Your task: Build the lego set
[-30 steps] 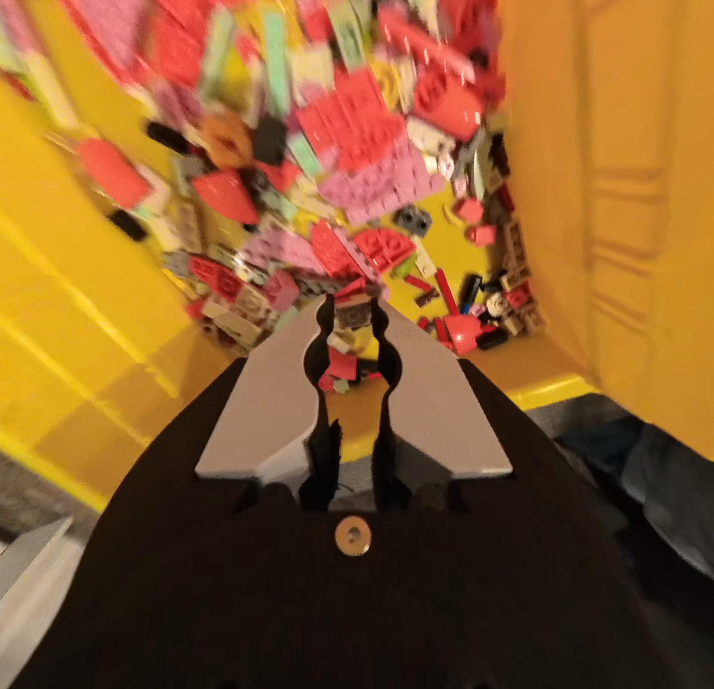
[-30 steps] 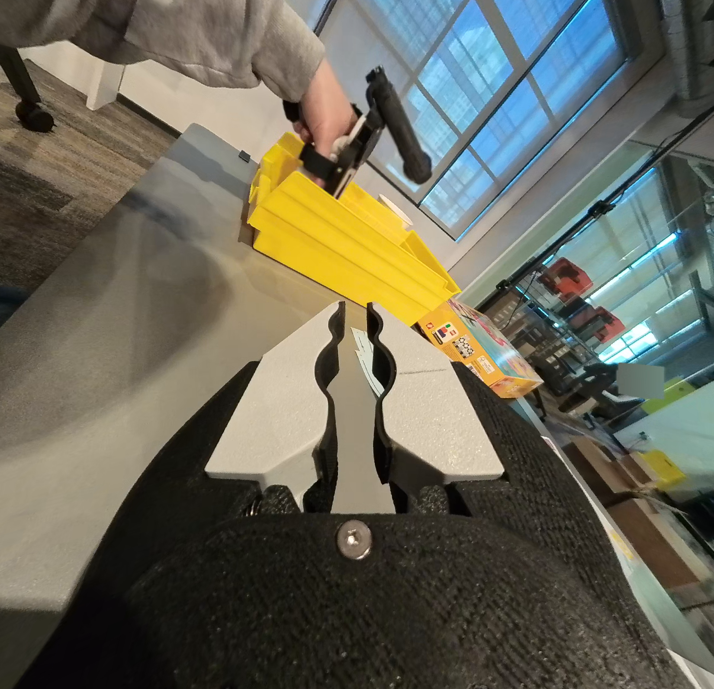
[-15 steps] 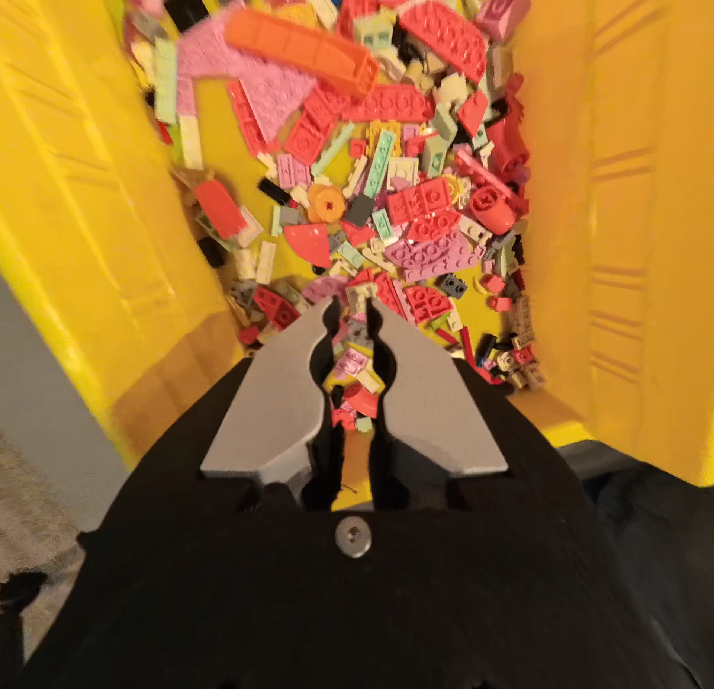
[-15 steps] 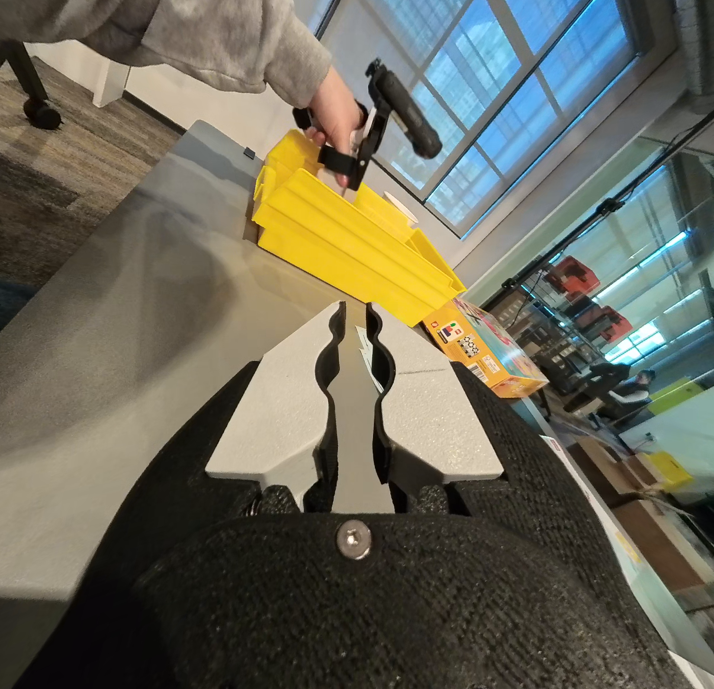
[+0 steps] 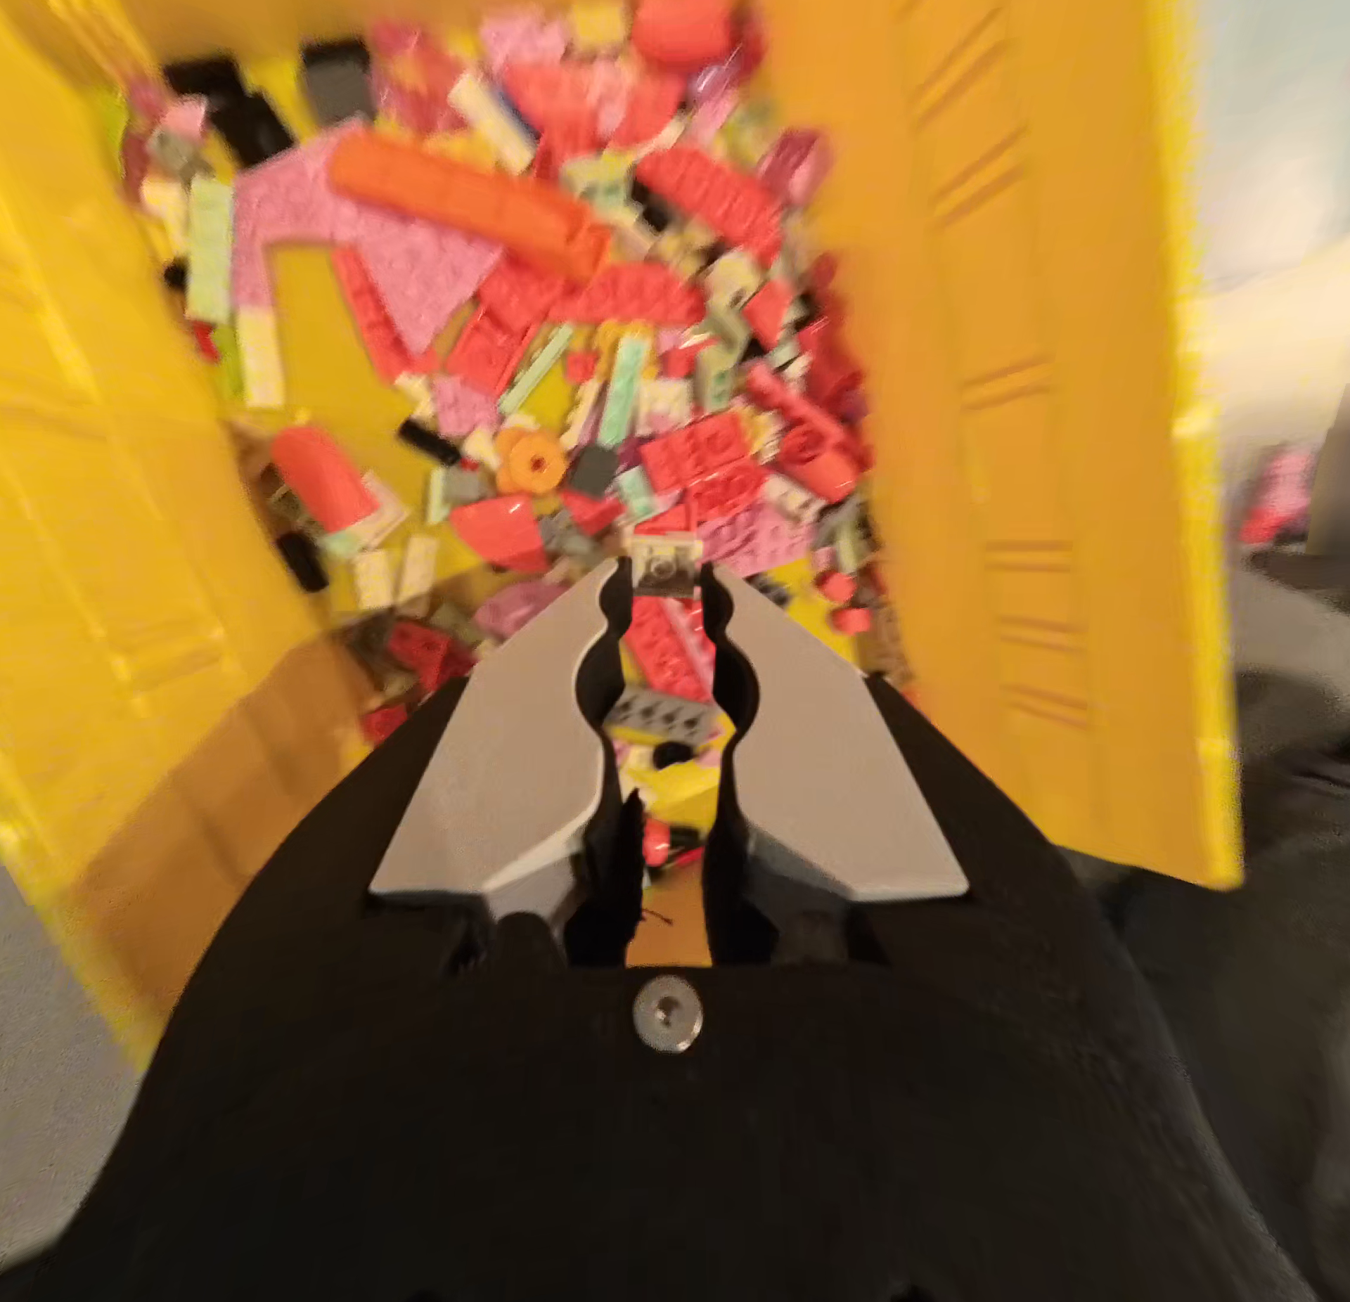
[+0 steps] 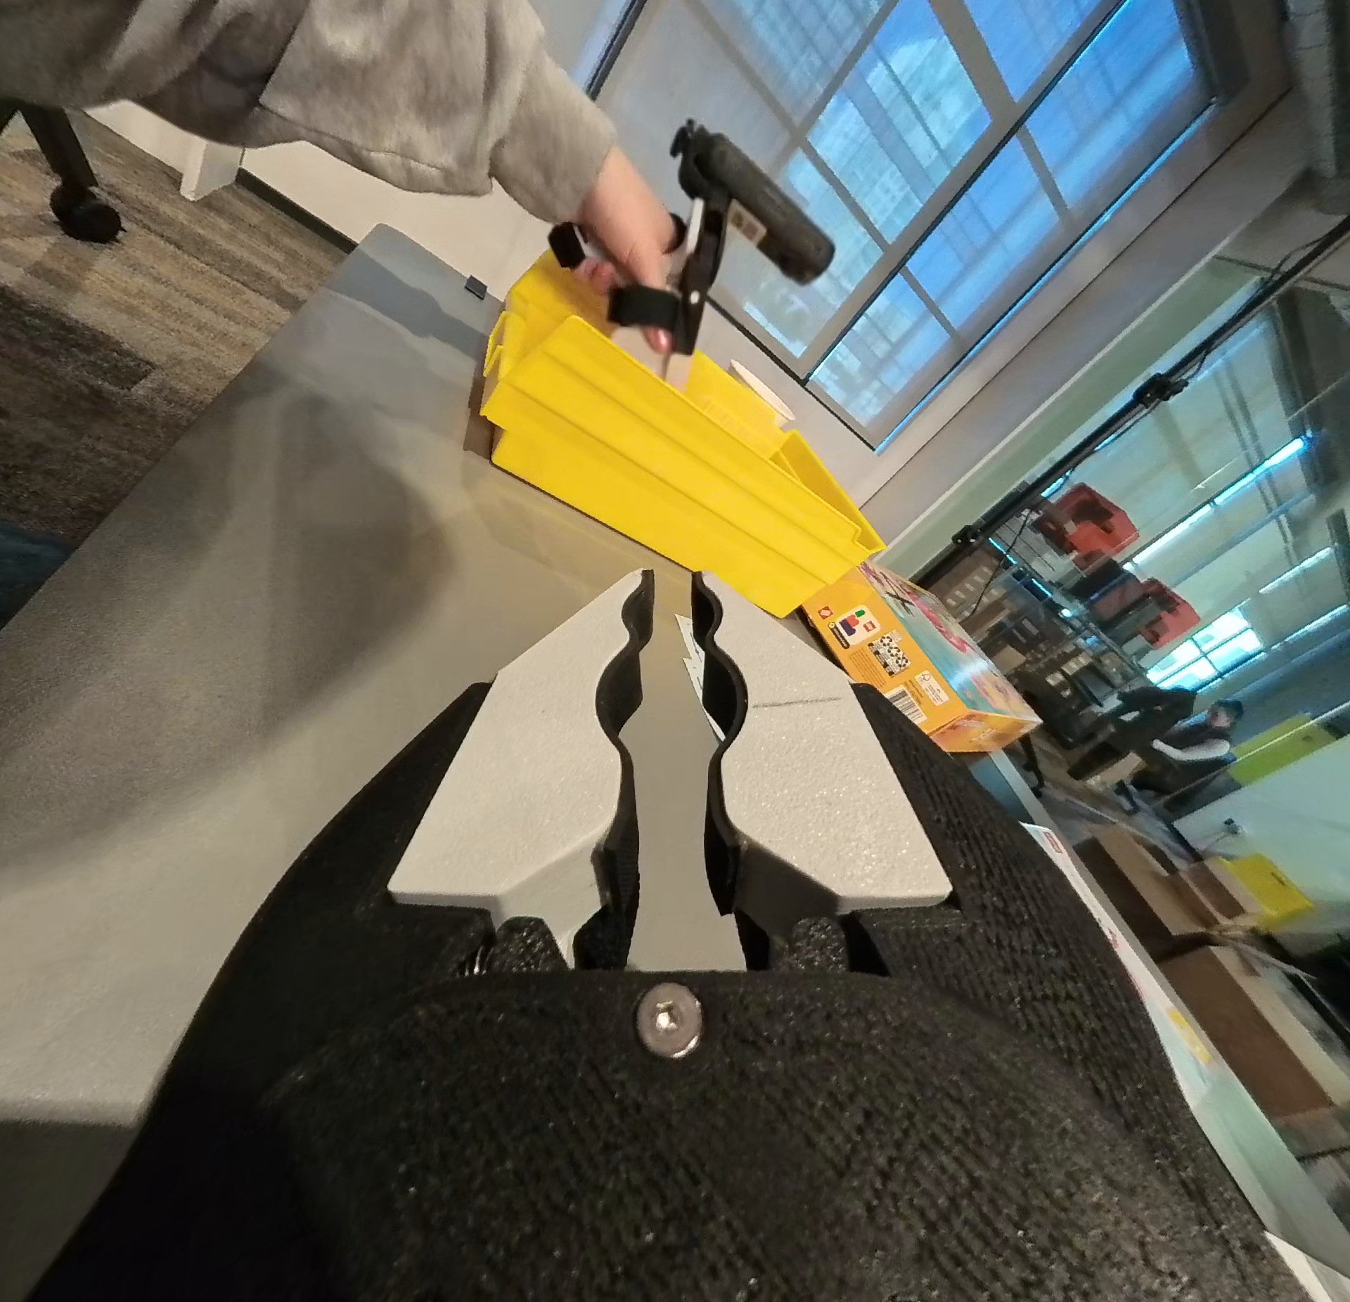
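On the grey table (image 6: 219,646) the yellow bin (image 6: 657,478) holds the loose bricks (image 5: 584,361), the right gripper (image 6: 668,580) waits slightly parted and empty, and the left gripper (image 5: 661,573) pinches a small grey brick (image 5: 663,569) at its tips, best lifted straight and slow.

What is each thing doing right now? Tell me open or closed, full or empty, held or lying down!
Left gripper: shut on a small grey piece, over the bin.
Grey piece: pinched between the fingertips, lifted.
Yellow bin: open-topped, on the table, loose bricks inside.
Right gripper: slightly open, empty, over the table.
Box: lying flat on the table; whether closed, cannot tell.
Table: mostly bare.
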{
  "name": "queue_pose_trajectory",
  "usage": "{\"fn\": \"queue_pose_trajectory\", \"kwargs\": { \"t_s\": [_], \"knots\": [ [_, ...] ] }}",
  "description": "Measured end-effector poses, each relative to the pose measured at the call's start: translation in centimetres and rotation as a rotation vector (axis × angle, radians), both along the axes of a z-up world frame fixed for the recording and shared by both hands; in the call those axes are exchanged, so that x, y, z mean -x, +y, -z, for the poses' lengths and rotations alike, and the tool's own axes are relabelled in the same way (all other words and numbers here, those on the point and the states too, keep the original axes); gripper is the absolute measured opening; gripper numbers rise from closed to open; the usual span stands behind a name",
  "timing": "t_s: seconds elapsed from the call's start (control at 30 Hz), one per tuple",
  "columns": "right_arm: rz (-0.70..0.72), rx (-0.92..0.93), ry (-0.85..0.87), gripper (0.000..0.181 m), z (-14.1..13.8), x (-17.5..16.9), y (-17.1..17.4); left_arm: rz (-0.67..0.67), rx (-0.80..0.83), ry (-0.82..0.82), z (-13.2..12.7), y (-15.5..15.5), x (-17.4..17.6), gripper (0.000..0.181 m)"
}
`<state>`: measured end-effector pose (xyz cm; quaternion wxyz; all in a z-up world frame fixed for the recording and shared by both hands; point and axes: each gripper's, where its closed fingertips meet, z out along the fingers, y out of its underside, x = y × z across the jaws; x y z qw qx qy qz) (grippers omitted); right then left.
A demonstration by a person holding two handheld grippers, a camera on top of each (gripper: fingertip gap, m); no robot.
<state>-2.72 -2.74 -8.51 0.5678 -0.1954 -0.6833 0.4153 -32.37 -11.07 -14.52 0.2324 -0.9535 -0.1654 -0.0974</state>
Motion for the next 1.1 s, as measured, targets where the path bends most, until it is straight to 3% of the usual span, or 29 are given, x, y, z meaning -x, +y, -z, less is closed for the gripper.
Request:
{"fn": "queue_pose_trajectory", "kwargs": {
  "t_s": [0.07, 0.2, 0.4, 0.53, 0.67, 0.73, 0.87, 1.1],
  "knots": [
    [0.0, 0.0, 0.0, 0.008, 0.0, 0.0, 0.0, 0.007, -0.179, -0.15, -2.6, 1.3, -1.6, 0.018],
    [-0.001, -0.003, 0.002, 0.008, 0.0, 0.0, -0.1, 0.051, -0.487, -0.605, -8.2, 2.0, -5.1, 0.017],
    [0.006, 0.055, -0.04, 0.01, -0.8, 1.1, 0.0, 0.146, -0.56, -0.825, -10.2, 0.3, -7.0, 0.017],
    [-0.137, -0.045, -0.162, 0.014, -3.4, 4.9, -2.5, 0.157, -0.519, -0.749, -9.7, -0.5, -6.8, 0.017],
    [-0.198, -0.259, -0.203, 0.017, -6.7, 12.8, -5.2, 0.127, -0.399, -0.438, -7.1, -1.0, -5.2, 0.017],
    [-0.213, -0.371, -0.205, 0.021, -6.3, 16.8, -6.6, 0.147, -0.343, -0.3, -6.4, -1.5, -4.9, 0.018],
    [-0.333, -0.513, -0.118, 0.021, -4.3, 21.0, -9.9, 0.192, -0.266, -0.11, -5.8, -2.5, -4.8, 0.017],
    [-0.301, -0.754, 0.037, 0.015, -1.4, 24.4, -11.7, 0.281, -0.239, -0.047, -6.1, -3.4, -5.7, 0.018]
  ]
}}
